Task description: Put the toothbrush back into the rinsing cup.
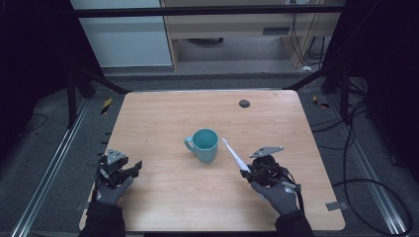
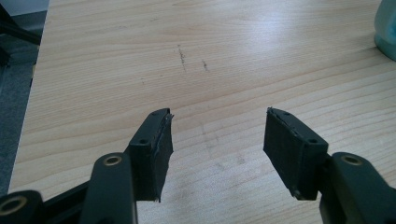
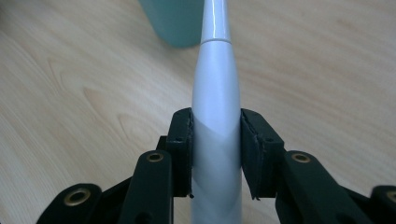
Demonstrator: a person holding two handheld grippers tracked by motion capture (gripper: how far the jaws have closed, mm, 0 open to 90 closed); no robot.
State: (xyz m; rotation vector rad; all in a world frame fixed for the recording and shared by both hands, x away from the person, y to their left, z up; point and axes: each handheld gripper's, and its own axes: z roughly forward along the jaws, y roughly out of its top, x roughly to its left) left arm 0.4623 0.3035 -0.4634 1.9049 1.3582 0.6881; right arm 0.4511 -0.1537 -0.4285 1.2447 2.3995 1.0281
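Gripping a white toothbrush [image 3: 215, 140] by its handle, the right gripper [image 1: 253, 174] is holding it tilted just beside the mug [image 1: 205, 144]; next, tipping it in. Left gripper [image 2: 217, 140] is waiting open, empty.

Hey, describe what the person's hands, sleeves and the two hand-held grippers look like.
Both hands wear grey gloves below dark sleeves. The left hand-held gripper and the right hand-held gripper are black, each topped by a grey three-cornered plate. Their jaws are black bars with brass-ringed pivot holes and flat, ribbed black pads. A black cable trails from the right one.
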